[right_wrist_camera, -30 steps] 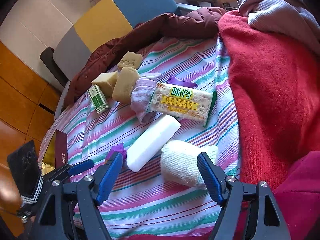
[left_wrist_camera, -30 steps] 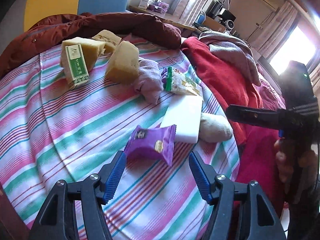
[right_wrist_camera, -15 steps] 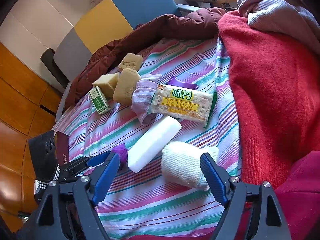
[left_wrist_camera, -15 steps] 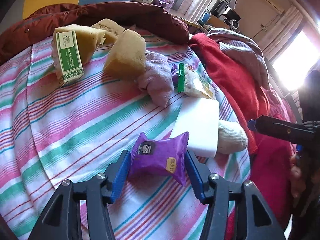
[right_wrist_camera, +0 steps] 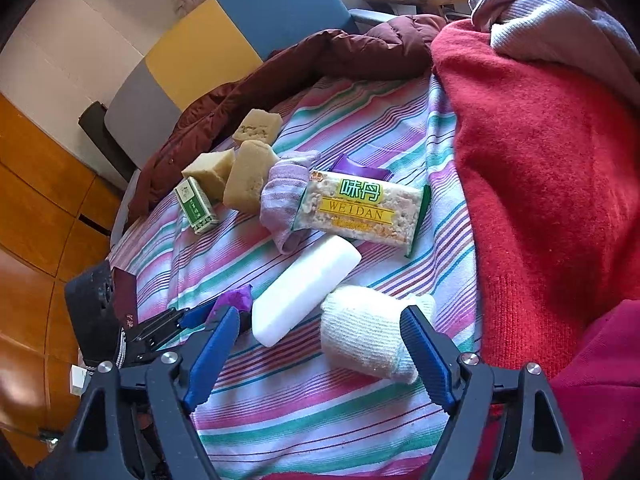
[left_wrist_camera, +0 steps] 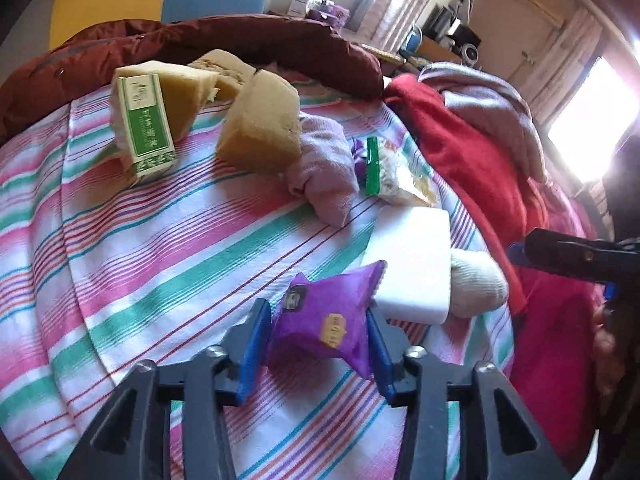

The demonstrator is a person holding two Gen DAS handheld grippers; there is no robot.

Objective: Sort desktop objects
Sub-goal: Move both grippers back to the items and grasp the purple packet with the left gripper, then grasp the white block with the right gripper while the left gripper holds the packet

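My left gripper (left_wrist_camera: 316, 344) is shut on a purple snack packet (left_wrist_camera: 326, 316) on the striped cloth (left_wrist_camera: 160, 248); the packet also shows in the right wrist view (right_wrist_camera: 234, 300). My right gripper (right_wrist_camera: 320, 348) is open, its fingers on either side of a rolled white sock (right_wrist_camera: 368, 332). A white soap bar (right_wrist_camera: 304, 290) lies just left of the sock. Behind it lie a WEIDAN rice bar (right_wrist_camera: 360, 210), a lilac sock (right_wrist_camera: 284, 196), a second purple packet (right_wrist_camera: 360, 168), several tan sponge blocks (left_wrist_camera: 260, 128) and a green-and-white box (left_wrist_camera: 144, 128).
A red sweater (right_wrist_camera: 540, 180) and a grey garment (right_wrist_camera: 552, 20) are piled at the right. A maroon jacket (left_wrist_camera: 200, 48) runs along the far edge. A dark booklet (right_wrist_camera: 124, 304) lies at the cloth's left edge.
My left gripper has moved forward around the purple packet and shut on it. My right gripper has stayed open over the white sock, barely moving.
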